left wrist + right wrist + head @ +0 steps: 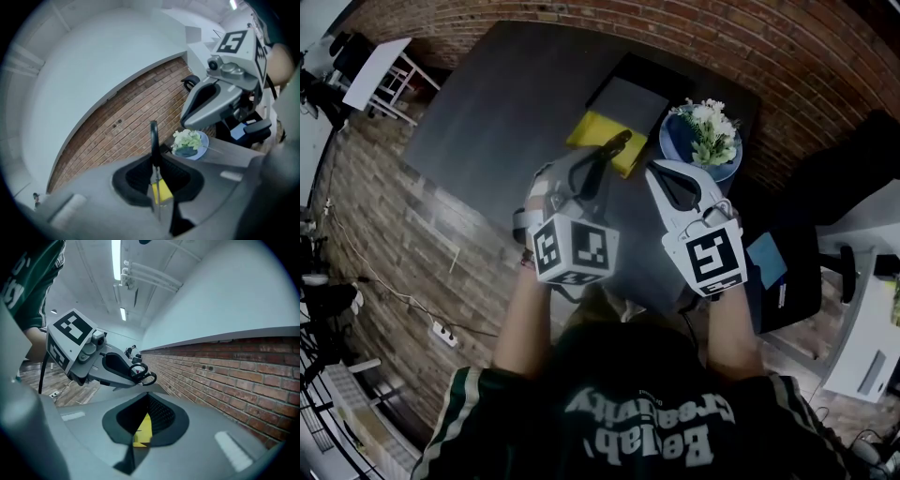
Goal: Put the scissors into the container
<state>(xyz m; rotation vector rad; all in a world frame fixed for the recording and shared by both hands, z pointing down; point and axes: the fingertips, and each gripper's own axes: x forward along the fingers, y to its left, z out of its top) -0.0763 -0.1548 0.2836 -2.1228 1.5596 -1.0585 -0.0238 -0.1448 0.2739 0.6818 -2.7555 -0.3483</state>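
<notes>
My left gripper (596,178) is shut on the scissors (611,153), held above the dark table. In the left gripper view the black handle (153,137) sticks up past the jaws and the thin blades (157,190) run down between them. From the right gripper view the looped handles (143,374) jut out of the left gripper (101,363). A yellow flat container (602,137) lies on the table just beyond the scissors, and it shows through both jaw gaps. My right gripper (662,172) hovers to the right with its jaws together and nothing in them.
A dark grey box (630,101) sits behind the yellow container. A blue plate (677,146) with white flowers (709,122) stands at the table's right, close to the right gripper. A brick wall runs behind the table (497,112). A black chair (825,216) is at the right.
</notes>
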